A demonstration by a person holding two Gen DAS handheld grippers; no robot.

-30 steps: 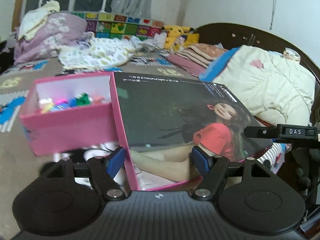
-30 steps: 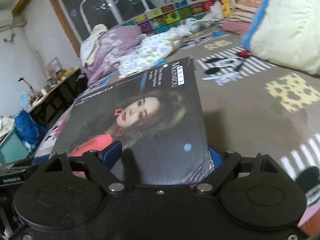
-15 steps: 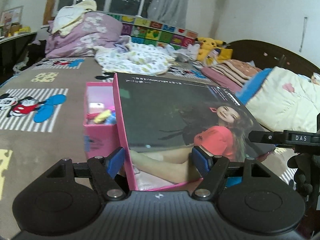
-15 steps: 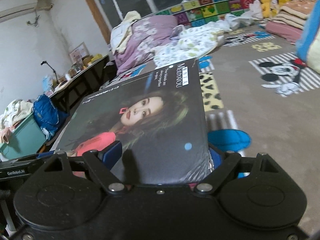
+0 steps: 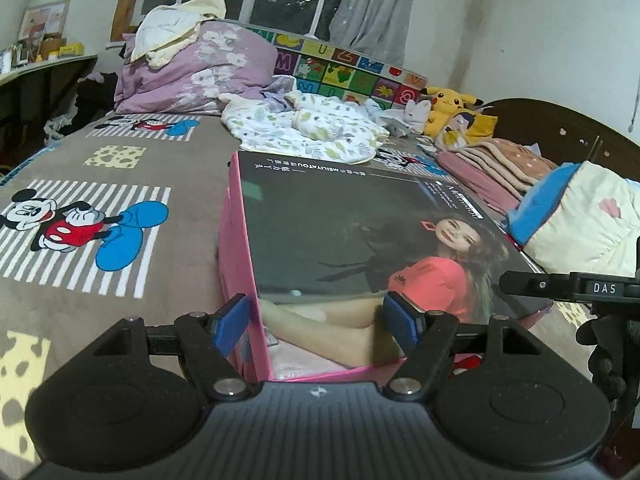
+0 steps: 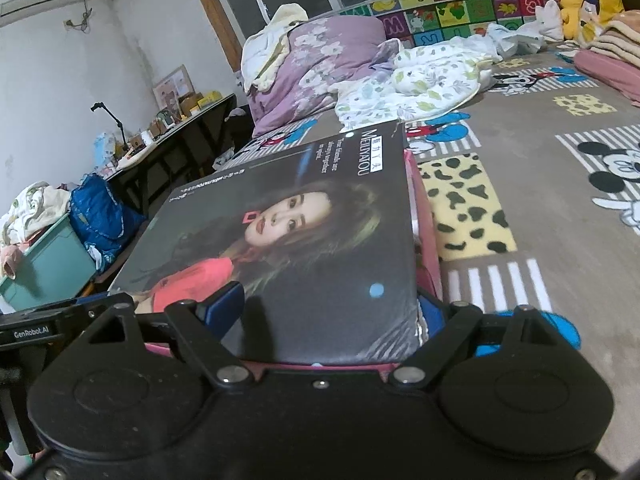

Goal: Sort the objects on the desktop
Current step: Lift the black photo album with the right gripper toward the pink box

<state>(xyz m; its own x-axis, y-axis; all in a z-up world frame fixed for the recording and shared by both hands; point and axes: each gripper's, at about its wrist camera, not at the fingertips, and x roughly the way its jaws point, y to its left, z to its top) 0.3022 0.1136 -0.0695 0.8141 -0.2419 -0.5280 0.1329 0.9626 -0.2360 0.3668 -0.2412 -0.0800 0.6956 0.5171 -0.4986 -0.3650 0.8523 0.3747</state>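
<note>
A flat pink box lid with a dark printed picture of a woman (image 5: 360, 240) is held between both grippers, and shows too in the right wrist view (image 6: 304, 240). My left gripper (image 5: 316, 324) is shut on one edge of the lid. My right gripper (image 6: 324, 312) is shut on the opposite edge. The lid lies directly over the pink box (image 5: 230, 248), hiding its inside; the box's pink wall (image 6: 426, 232) shows beside the lid. The right gripper's body (image 5: 568, 288) shows at the lid's far side.
The box rests on a brown Mickey Mouse blanket (image 5: 80, 220) on a bed. A purple quilt (image 5: 192, 68), a floral cloth (image 5: 304, 128), a Pikachu toy (image 5: 448, 108) and folded bedding (image 5: 580, 220) lie around. A desk (image 6: 168, 136) and teal bin (image 6: 44, 264) stand off the bed.
Both grippers have carried the lid sideways over the pink box. The open box with small coloured items, visible beside the lid before, is now covered by it.
</note>
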